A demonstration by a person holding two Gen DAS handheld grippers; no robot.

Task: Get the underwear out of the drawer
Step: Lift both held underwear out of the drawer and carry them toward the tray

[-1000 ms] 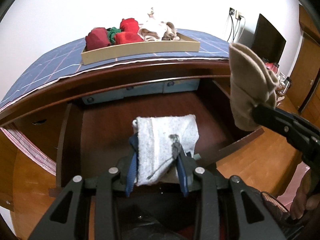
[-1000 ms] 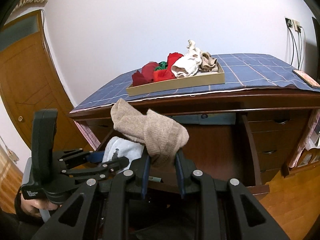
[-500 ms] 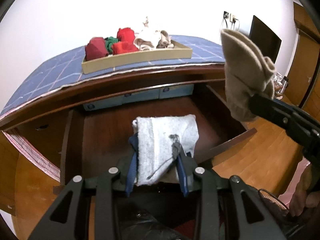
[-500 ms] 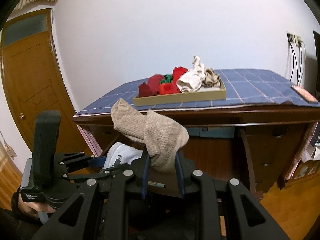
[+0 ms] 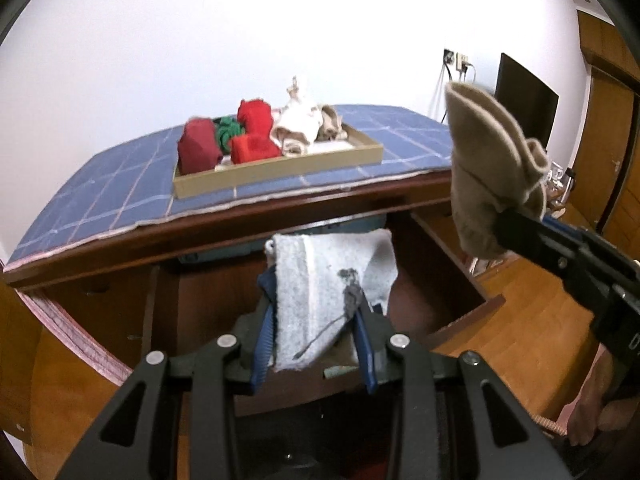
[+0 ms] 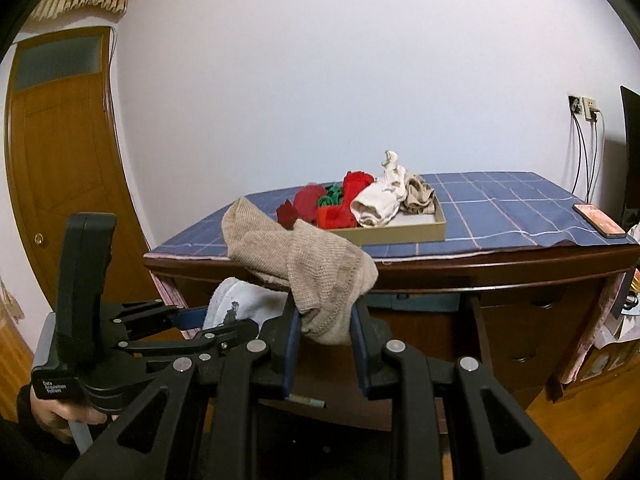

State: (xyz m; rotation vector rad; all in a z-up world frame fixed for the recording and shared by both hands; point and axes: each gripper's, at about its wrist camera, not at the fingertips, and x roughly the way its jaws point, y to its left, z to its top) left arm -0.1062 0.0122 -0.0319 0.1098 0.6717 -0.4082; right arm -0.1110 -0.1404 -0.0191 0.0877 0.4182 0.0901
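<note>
We are gripping a folded grey-white knit underwear piece point(image 5: 332, 292) in our left claw point(image 5: 316, 320) above the open wooden drawer point(image 5: 452, 256), while our right claw point(image 6: 324, 332) is pinching a beige knit one point(image 6: 312, 268).

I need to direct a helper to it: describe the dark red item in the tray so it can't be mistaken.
Start at the blue checked cloth covering the wooden desk, then find the shallow cardboard tray on it. The dark red bundle sits at the tray's left end, beside a green piece; its neighbours are brighter red, white or beige.
</note>
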